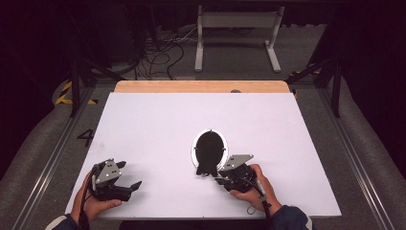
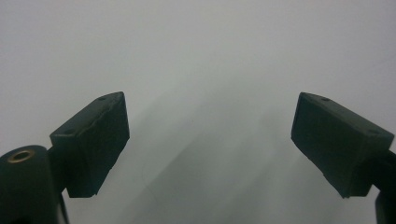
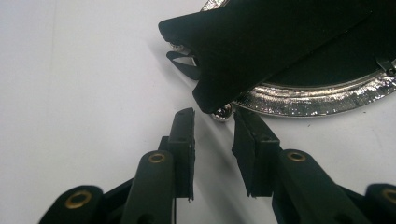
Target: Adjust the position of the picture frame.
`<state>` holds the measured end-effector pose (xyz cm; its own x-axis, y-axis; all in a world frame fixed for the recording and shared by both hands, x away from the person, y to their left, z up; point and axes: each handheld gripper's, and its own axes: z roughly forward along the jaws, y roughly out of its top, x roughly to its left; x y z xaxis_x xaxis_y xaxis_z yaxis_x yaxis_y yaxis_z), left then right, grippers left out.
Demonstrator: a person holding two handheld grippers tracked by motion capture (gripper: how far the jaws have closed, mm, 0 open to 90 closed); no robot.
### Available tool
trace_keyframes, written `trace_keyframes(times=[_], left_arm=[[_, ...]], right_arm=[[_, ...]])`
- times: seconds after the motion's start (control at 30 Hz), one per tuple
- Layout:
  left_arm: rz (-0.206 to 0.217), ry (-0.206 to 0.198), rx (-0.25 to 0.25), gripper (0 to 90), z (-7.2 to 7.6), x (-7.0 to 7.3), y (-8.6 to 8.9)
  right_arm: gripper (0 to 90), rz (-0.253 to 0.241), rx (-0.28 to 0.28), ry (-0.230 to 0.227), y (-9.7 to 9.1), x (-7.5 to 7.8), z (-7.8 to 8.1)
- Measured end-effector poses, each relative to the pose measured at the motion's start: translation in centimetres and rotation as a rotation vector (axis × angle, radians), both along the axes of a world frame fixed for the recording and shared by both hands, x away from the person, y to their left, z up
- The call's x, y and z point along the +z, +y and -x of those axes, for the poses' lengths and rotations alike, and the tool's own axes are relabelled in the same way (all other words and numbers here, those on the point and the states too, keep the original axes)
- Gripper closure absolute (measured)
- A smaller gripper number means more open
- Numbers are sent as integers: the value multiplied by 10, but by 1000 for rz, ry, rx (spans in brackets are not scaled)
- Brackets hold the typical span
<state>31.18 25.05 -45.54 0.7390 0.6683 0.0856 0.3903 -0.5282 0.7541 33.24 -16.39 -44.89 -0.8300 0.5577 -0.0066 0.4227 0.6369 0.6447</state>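
Right tongs (image 3: 212, 135) just beside black oval frame (image 1: 209, 152), perhaps upright, stand (image 3: 224, 60) tongs-ward.

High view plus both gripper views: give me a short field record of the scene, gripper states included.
surface: white table
object: oval silver-rimmed frame, black back up, black stand flap raised
left gripper: open, nothing between the jaws, at the near left of the table
right gripper: jaws narrowly apart, just short of the frame's near end, not gripping it
contact: none visible
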Motion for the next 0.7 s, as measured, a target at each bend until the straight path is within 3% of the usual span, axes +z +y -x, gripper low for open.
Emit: trace_keyframes(times=[0.3,0.7], left_arm=[[5,21,-11,120,-3,-4,-1],[8,28,-29,120,-6,-6,-3]], right_arm=[[699,10,0,-6,3,0,-3],[675,-36,-36,-13,3,-3,-1]])
